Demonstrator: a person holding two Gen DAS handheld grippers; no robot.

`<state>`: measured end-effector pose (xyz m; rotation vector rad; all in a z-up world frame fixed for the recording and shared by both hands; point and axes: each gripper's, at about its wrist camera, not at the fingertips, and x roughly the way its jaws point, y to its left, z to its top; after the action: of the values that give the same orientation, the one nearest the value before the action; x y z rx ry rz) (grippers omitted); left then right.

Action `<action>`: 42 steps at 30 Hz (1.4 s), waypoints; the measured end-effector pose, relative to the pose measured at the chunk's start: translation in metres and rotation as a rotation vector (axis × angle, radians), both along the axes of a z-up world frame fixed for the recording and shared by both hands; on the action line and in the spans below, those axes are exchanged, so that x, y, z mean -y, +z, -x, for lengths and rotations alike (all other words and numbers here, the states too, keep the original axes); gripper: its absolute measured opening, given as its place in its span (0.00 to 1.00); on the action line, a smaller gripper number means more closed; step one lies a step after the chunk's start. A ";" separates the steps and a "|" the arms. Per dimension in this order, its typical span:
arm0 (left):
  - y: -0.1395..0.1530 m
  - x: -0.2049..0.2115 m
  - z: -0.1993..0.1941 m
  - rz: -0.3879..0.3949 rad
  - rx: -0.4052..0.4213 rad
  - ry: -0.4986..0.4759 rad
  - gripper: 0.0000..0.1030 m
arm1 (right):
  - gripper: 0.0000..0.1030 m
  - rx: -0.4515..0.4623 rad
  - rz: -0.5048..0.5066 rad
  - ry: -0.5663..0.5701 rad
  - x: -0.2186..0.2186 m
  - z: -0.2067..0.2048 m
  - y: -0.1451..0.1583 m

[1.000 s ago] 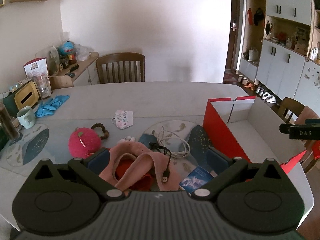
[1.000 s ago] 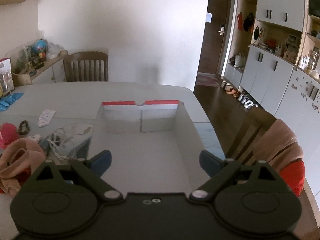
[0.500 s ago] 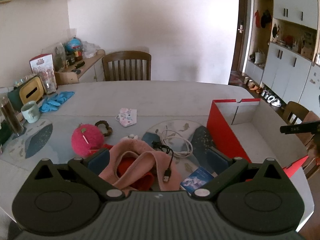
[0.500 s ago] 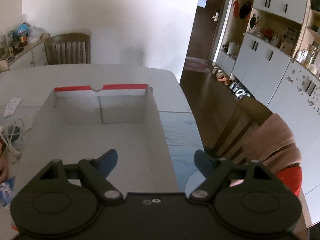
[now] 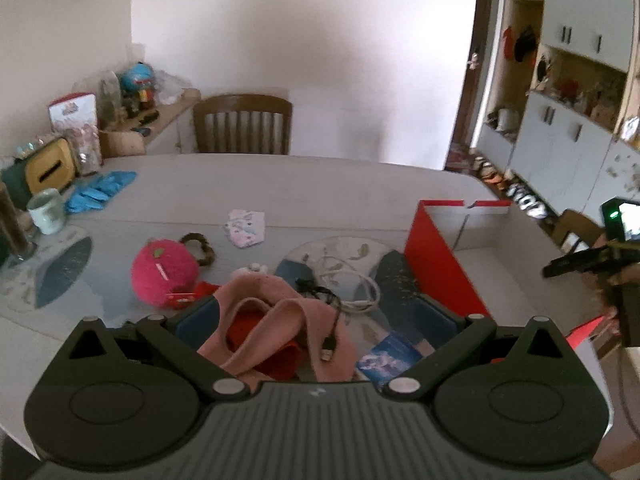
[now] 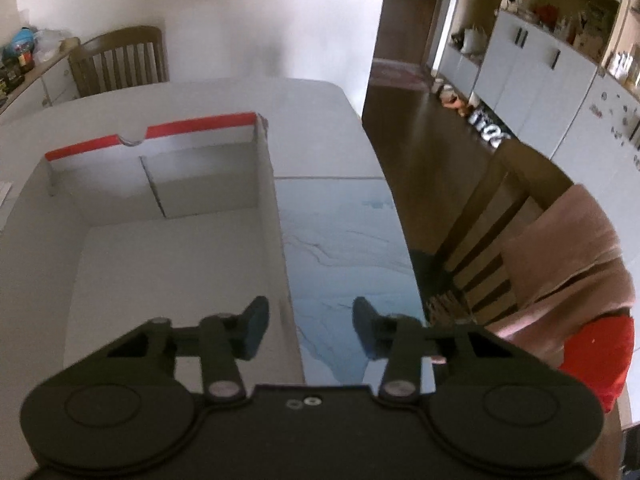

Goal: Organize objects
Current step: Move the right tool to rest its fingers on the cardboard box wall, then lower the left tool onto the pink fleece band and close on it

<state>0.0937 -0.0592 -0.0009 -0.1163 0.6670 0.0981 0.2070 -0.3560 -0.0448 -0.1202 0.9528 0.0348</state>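
Your right gripper (image 6: 306,326) has dropped toward the right wall of the box (image 6: 268,200), and its jaws have just been closing: one finger is now inside the box and one outside, over the shiny tabletop (image 6: 344,248). They are half closed with a gap on each side of the wall, so they do not pinch it yet. It looks like you mean to grab that wall and hold or move the box, which is empty inside. Your left gripper (image 5: 316,320) has hardly moved; its jaws are wide apart above the pink cloth (image 5: 276,320), and I cannot tell if they touch it. The other things wait on the tabletop to the left of the box: the fuzzy pink ball (image 5: 164,276), the white cable (image 5: 352,284), the black cable (image 5: 320,304), the small blue card (image 5: 386,360) and the little mask (image 5: 246,228). I cannot read any writing on them.
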 end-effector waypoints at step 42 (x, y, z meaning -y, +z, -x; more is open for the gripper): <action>-0.119 -0.086 -0.040 -0.051 -0.266 0.058 0.68 | 0.10 -0.011 0.047 -0.059 -0.030 0.017 -0.008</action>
<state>0.1336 0.0271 -0.1199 -0.0736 0.9265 0.1882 0.1899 -0.3261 -0.0525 -0.1353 0.9680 -0.0418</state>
